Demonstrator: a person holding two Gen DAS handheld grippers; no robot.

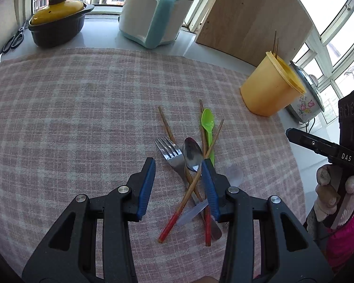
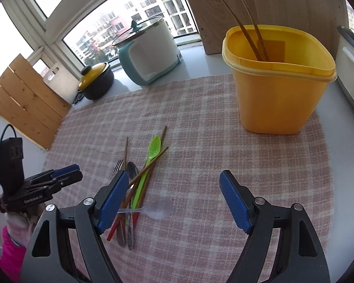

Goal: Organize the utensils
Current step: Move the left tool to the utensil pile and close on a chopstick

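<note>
I had both grippers angled down over a pink checked cloth (image 1: pixel 70 99) on the worktop. The left gripper (image 1: pixel 178 184) had its fingers partly parted with nothing between them, poised above a loose pile of utensils at about twelve o'clock from its tips. In that pile lay a metal fork (image 1: pixel 171 154), a metal spoon (image 1: pixel 193 154), a green plastic spoon (image 1: pixel 207 122), a clear plastic spoon (image 2: pixel 159 207) and several red-tipped chopsticks (image 1: pixel 170 226), all crossed over one another. I judged the crossing would make any single piece awkward to lift cleanly.

The right gripper (image 2: pixel 171 200) had its fingers spread wide and empty, with the clear spoon's bowl lying on the cloth between them. A yellow tub (image 2: pixel 278 99) stood upright at about one o'clock from that gripper, well apart from the pile. Two chopsticks (image 2: pixel 245 30) already leaned inside it, handles down, so I took the tub to be where the utensils belonged. Most of the sorting looked to be still ahead.
</note>
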